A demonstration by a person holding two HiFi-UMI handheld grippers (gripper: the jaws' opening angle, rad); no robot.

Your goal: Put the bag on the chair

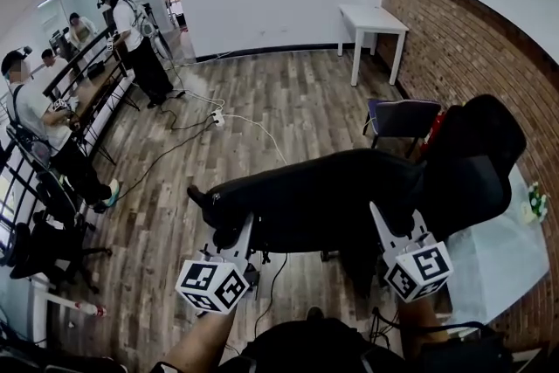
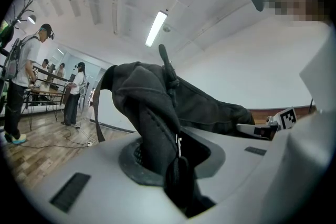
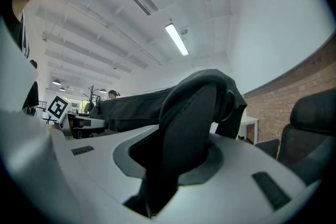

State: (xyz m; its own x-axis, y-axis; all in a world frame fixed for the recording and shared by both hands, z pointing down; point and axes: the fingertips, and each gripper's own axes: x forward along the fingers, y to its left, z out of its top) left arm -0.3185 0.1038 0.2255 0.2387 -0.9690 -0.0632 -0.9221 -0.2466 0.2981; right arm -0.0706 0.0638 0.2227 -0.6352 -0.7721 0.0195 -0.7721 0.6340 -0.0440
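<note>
Both level, left gripper (image 1: 245, 233), right gripper (image 1: 398, 224), clamping bag (image 1: 323, 188)

The long, soft black bag (image 1: 323, 188) hangs stretched out level in mid-air, pinched at both ends, its right end just in front of the upright, high-backed black chair (image 1: 479, 155), whether touching is unclear.

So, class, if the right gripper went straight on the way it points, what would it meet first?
The black bag, clamped in the right gripper. Beyond it the line is hidden; the black chair stands off to the right.
</note>
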